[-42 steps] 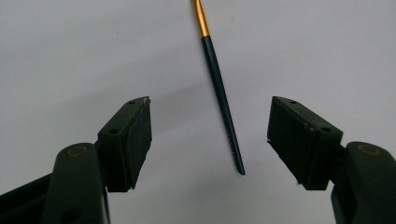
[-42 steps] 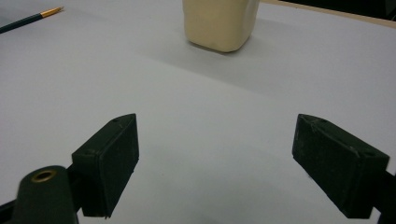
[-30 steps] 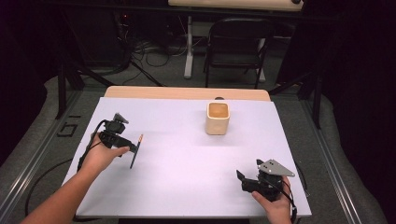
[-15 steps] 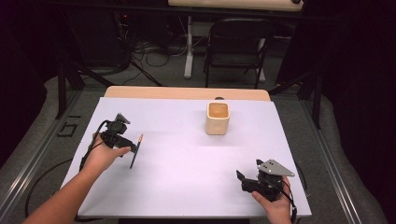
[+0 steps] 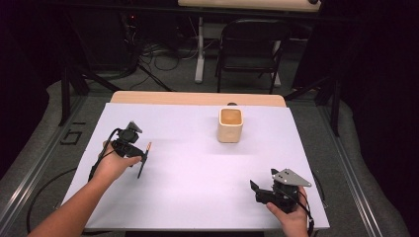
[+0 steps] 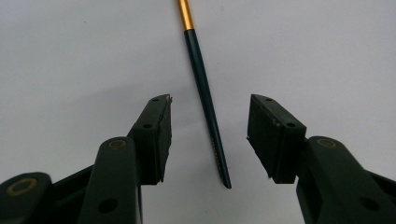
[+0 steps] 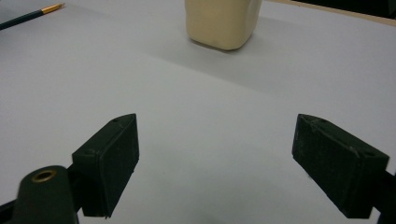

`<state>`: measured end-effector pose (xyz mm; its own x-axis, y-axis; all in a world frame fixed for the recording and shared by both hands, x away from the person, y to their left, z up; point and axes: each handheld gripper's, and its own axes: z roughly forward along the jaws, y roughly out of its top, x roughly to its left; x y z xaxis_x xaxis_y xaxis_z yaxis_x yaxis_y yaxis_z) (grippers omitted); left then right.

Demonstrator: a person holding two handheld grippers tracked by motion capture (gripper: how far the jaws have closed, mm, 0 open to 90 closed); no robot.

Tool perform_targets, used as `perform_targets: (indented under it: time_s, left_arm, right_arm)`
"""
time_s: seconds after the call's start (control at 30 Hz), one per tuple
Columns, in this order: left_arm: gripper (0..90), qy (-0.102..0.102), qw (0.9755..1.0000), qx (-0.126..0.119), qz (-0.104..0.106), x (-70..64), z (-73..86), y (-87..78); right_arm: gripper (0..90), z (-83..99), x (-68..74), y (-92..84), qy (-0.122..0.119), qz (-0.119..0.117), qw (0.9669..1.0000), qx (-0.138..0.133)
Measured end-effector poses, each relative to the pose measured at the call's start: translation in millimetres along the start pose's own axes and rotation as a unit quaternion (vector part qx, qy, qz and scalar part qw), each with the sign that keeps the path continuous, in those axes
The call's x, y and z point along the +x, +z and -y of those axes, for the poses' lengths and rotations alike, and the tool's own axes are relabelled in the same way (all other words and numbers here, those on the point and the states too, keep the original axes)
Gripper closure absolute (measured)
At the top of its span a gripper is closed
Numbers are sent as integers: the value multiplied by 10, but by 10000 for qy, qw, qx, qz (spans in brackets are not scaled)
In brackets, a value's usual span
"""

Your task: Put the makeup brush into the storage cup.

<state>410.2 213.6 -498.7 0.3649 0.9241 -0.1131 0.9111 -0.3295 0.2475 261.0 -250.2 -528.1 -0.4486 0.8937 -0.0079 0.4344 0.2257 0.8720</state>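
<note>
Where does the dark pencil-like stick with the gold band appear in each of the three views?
High view: the stick lies at the left of the white table, at the left gripper.
Left gripper view: the stick runs from top centre down between the open jaws, untouched by them.
Right gripper view: the stick is in the top left corner.
Shared landmark: the cream cup, also.

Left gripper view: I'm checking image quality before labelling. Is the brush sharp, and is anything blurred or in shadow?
Left gripper view: the brush is sharp, the near gripper bodies soft; right gripper view: the cup casts a faint shadow; high view: the table is evenly lit, the surroundings dark.
</note>
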Motion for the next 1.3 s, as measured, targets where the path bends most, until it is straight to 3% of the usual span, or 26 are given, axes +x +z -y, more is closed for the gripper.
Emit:
perform_targets:
  time_s: [0.1, 0.43, 0.8, 1.3]
  left_arm:
    - [530, -78, 10000, 26, 53, -7, -8, 24]
    - [581, -35, 9998, 183, 6, -20, -31, 81]
    - [639, -45, 9999, 163, -16, -20, -36, 94]
    - [651, 6, 9995, 309, -14, -40, -53, 135]
  right_arm:
    - [145, 0, -1, 0, 2, -4, 10000, 10]
    - [146, 1, 1, 2, 4, -3, 10000, 10]
    - [146, 0, 2, 2, 10, -14, 10000, 22]
    - [145, 1, 3, 3, -8, -29, 10000, 30]
